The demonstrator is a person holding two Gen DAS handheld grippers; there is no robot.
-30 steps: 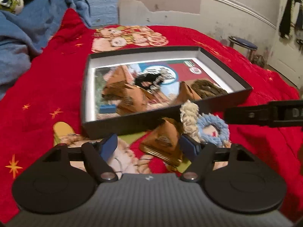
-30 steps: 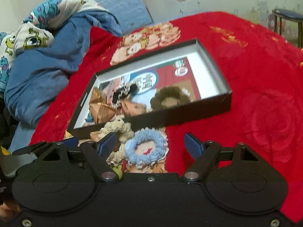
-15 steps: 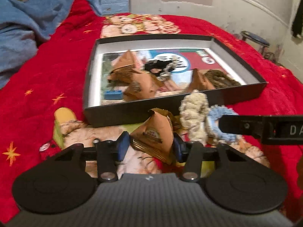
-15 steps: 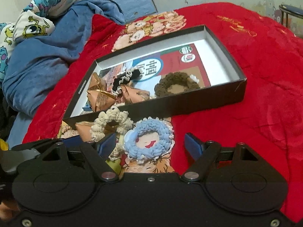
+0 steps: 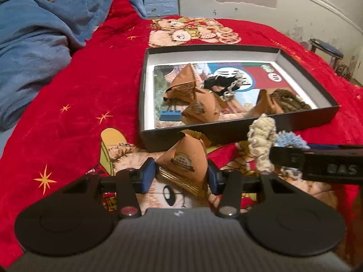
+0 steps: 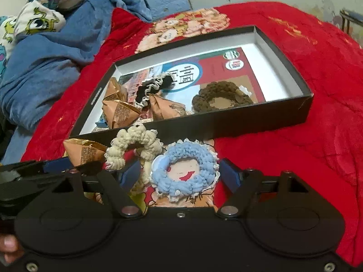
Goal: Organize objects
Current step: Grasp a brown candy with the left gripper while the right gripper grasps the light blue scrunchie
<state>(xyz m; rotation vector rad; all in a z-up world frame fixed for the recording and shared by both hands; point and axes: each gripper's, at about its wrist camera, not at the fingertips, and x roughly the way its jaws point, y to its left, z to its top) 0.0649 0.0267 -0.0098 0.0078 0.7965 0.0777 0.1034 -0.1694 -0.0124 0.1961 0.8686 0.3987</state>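
Left wrist view: the left gripper [image 5: 181, 178] has its jaws closed on a brown pyramid-shaped packet [image 5: 185, 161], a blue pad pressing each side. The packet sits on the red bedspread [image 5: 68, 86], just in front of the near wall of a shallow black box [image 5: 317, 119]. To its right a cream crocheted scrunchie [image 5: 261, 140] stands on edge, with a light blue scrunchie [image 5: 288, 139] partly hidden behind it. The black finger of the other gripper crosses in front of both from the right edge.

Inside the box lie three more brown packets, a small blue block [image 5: 170, 115] near the left corner, a black scrunchie with pale trim [image 5: 221, 82] and a brown scrunchie [image 5: 288, 100] at the right, all resting on a printed sheet. A blue blanket [image 5: 34, 45] is heaped at the far left of the bed.

In the right wrist view the right gripper [image 6: 181, 175] straddles the light blue scrunchie [image 6: 185, 167], which lies flat on the bedspread [image 6: 295, 113]. Its jaws are closing, the scrunchie between them, and a small gap shows on each side, so the pads are not pressing yet. The cream scrunchie [image 6: 133, 144] sits just to the left, touching the box's [image 6: 261, 117] near wall, and the held packet [image 6: 84, 150] shows beyond it at the left, by the left gripper's blue pad. The brown scrunchie [image 6: 221, 95] and black scrunchie [image 6: 154, 86] lie inside the box. A fingertip [image 6: 8, 246] shows at the lower left edge.
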